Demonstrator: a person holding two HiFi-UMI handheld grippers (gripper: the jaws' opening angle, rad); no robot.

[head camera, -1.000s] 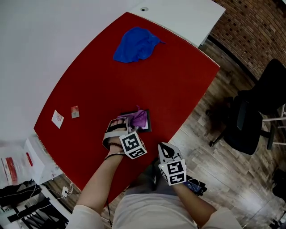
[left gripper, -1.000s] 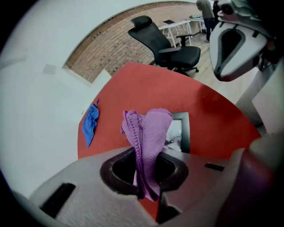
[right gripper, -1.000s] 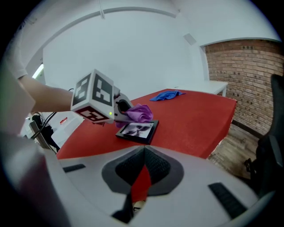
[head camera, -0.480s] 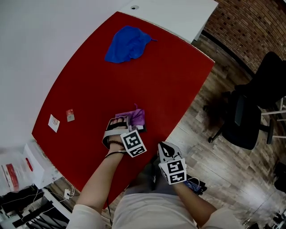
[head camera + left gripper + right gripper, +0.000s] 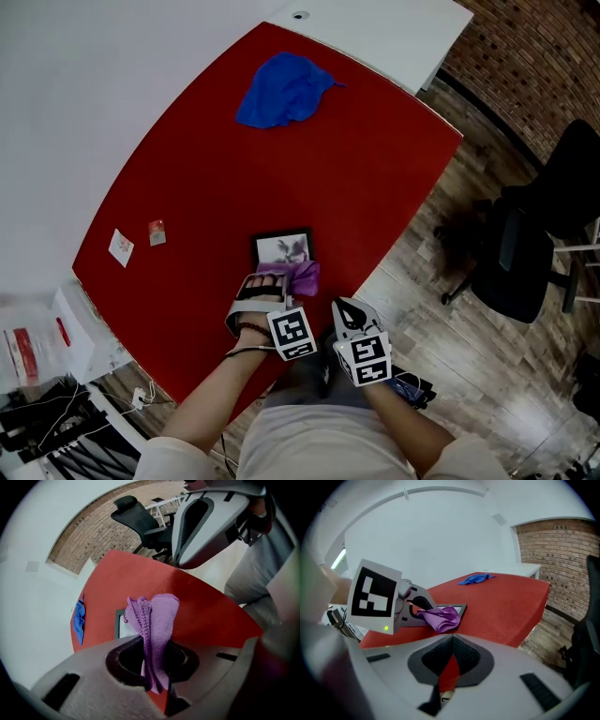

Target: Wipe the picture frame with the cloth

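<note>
Since the earlier frame: the left tool (image 5: pixel 272 281) has drawn back toward the person. The purple cloth (image 5: pixel 295 276) no longer covers the picture frame (image 5: pixel 281 247). It now sits at the frame's near edge.

Head view. The frame lies flat on the red bench (image 5: pixel 337 178), near its front edge, with most of its glass exposed. The left tool is clenched on the cloth, whose bunched end overlaps the frame's near border. The right tool (image 5: pixel 345 311) hangs off the bench edge, close to the person's body and not touching the frame. A blue cloth (image 5: pixel 284 89) lies well apart at the far end of the bench.

Left gripper view. The jaws of the left tool (image 5: pixel 157 667) pinch the purple cloth (image 5: pixel 154 618) in folded layers, and the free end stands up beyond the tips. The frame (image 5: pixel 122 625) shows just behind the cloth. Whether the cloth is pressing on it cannot be told here.

Right gripper view. The jaws of the right tool (image 5: pixel 451 667) are closed together with nothing between them; only red bench shows past the tips. Ahead, the left tool (image 5: pixel 415 606) holds the cloth (image 5: pixel 440 617) at the frame's (image 5: pixel 458 608) near border.

Judgement on progress: wiping looks under way, with the cloth at the end of a pull stroke. No dust or smears are visible, so how clean the glass is cannot be judged. Probably left: further passes over the glass and far border.
</note>
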